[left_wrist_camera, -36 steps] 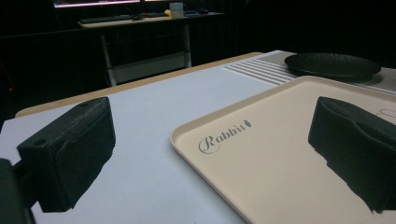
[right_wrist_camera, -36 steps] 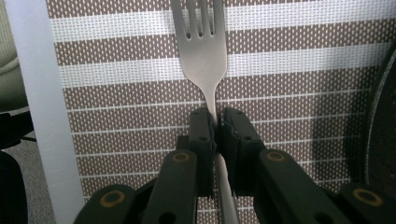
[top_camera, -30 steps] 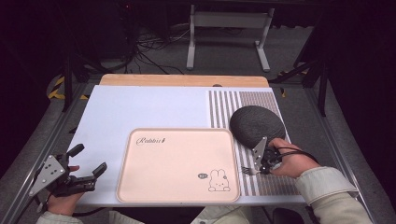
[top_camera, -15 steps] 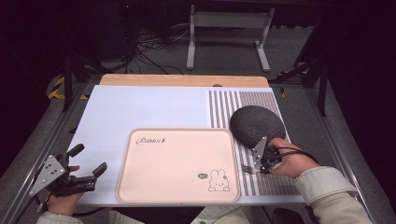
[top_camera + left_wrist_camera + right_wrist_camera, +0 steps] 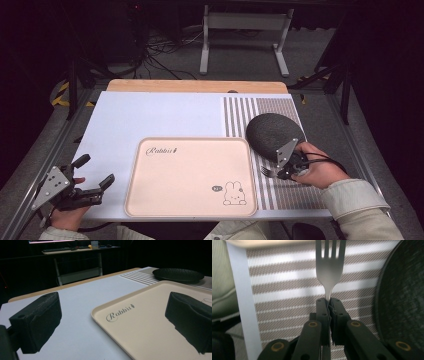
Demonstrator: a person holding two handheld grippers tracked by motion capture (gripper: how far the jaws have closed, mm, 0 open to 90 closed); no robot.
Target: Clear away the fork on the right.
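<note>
A metal fork (image 5: 329,272) sticks out from my right gripper (image 5: 329,302), whose jaws are shut on its neck. It hangs over the striped placemat (image 5: 287,285), tines toward the tray. From above, the fork (image 5: 267,172) lies just left of my right gripper (image 5: 281,174), below the dark round plate (image 5: 272,134). The beige tray (image 5: 190,175) with "Rabbit" lettering and a rabbit drawing sits at the front middle. My left gripper (image 5: 95,187) rests at the table's front left, open, with nothing between its jaws. In the left gripper view the tray (image 5: 150,322) and plate (image 5: 178,274) lie ahead.
A pale blue mat (image 5: 150,120) covers the table, with a wooden edge (image 5: 195,86) at the back. The striped placemat (image 5: 260,115) lies at the right. A metal stand (image 5: 245,35) and cables are on the floor beyond the table.
</note>
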